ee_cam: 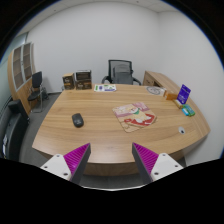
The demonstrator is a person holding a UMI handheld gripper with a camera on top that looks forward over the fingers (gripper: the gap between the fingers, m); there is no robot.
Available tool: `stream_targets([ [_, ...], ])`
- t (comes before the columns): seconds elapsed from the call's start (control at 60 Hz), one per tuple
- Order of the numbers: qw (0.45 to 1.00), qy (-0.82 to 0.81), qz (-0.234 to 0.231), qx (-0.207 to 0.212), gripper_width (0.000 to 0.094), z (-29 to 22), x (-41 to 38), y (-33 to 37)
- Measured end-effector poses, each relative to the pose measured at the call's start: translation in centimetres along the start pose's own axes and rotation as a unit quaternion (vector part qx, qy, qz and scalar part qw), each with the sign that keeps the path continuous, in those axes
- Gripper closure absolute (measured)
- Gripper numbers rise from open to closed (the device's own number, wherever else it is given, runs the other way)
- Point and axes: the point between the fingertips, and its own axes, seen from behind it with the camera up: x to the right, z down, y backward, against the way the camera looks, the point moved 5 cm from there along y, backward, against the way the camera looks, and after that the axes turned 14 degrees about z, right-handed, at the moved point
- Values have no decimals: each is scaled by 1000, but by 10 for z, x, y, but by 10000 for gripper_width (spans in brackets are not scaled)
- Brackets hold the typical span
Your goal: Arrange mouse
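The tool is spread wide and holds nothing, above the near edge of the desk. One black mouse lies far ahead, left of one magazine. Two chairs stand beyond.

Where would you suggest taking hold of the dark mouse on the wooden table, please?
Grip the mouse across its two long flanks, coming down from above. It lies flat and low on the table, its length running roughly away from the hand-held gripper, so the narrow width probably suits the open fingers, and nothing crowds it.
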Motion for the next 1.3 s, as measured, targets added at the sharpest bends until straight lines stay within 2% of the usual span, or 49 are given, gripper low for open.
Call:
stream_targets([
  [0.267,999,13,-37,10,68,9,-91,-33],
  [0.6,999,11,-42,26,68,5,-178,-93],
  [1.133,1000,9,-9,28,66,-15,-230,-209],
  [1.3,999,14,-18,36,61,-30,-240,-232],
])
